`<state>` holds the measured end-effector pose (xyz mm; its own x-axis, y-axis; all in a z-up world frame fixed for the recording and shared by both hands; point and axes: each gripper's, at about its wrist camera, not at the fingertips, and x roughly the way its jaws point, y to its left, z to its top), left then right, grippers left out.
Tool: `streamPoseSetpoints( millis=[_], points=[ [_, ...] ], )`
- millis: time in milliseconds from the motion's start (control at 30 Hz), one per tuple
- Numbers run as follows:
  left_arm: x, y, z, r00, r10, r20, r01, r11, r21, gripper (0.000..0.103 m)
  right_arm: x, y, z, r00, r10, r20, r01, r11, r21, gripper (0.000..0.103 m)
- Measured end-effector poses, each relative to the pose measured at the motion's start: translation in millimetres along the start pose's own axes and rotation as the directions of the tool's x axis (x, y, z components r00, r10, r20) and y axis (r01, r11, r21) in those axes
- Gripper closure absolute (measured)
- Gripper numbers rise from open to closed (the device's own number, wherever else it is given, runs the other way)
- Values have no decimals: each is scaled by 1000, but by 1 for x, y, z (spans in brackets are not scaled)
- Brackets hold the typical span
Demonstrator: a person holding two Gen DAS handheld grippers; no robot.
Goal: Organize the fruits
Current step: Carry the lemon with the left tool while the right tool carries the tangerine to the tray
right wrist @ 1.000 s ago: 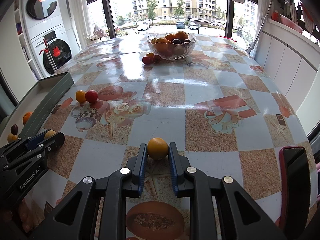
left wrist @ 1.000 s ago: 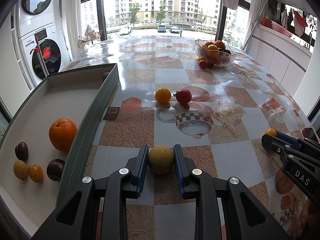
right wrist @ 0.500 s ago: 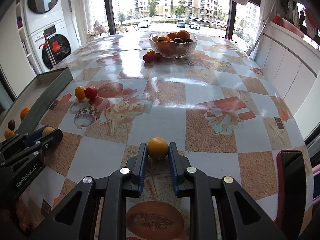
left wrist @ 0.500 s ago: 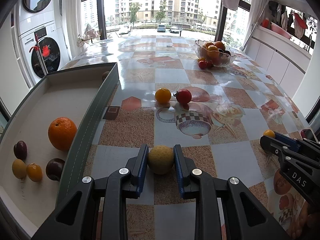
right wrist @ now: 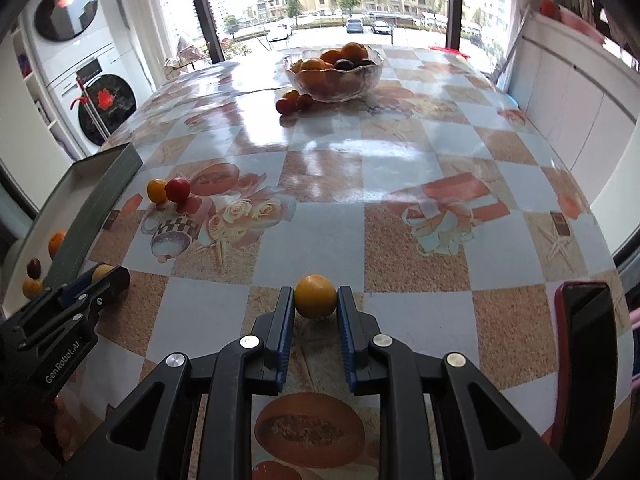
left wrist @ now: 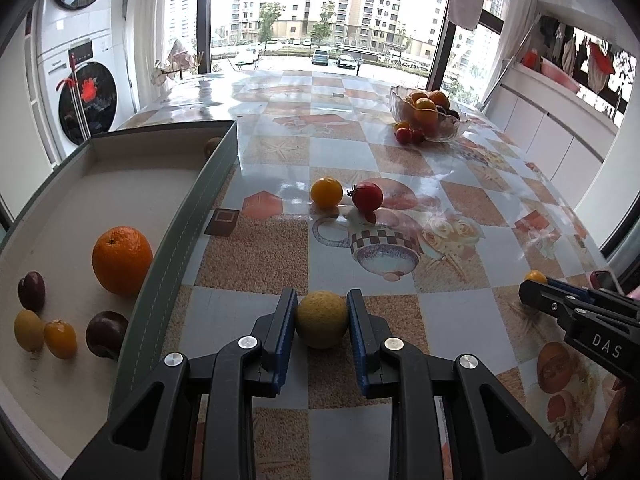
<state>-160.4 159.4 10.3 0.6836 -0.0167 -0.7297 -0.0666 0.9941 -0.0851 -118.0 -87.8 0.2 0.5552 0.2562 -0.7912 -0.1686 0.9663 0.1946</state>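
Black "DAS" right gripper (left wrist: 528, 286) jaws gripping orange fruit (right wrist: 315, 296), "GenRobot.AI" left gripper (left wrist: 322, 312) apparently clamping yellow fruit (left wrist: 321, 319).

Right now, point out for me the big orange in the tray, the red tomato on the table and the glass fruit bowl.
big orange (left wrist: 122, 261), left wrist view, middle of its peel.
red tomato (left wrist: 368, 196), left wrist view, centre of its skin.
glass fruit bowl (right wrist: 334, 82), right wrist view, front glass wall.

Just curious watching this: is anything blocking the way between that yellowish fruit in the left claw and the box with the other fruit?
Only the box's own green side wall lies between the yellowish fruit, held in the left gripper, and the box floor. The fruit would have to go over it. No other object shows in between.
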Motion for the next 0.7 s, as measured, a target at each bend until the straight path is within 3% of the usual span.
streamPoseSetpoints(
  millis=[367, 533, 700],
  points=[
    [-15, 13, 4, 993, -118, -3, 117, 990, -81, 76, -14, 1, 9, 999, 48, -16, -47, 998, 39, 80],
    [-32, 23, 12, 993, -117, 32, 120, 989, -89, 76, -13, 16, 16, 994, 101, -31, -99, 994, 47, 80],
    [-51, 53, 20, 996, -56, 75, 65, 990, -128, 76, -10, 48, 24, 989, 140, -48, -140, 990, -3, 80]
  ],
)
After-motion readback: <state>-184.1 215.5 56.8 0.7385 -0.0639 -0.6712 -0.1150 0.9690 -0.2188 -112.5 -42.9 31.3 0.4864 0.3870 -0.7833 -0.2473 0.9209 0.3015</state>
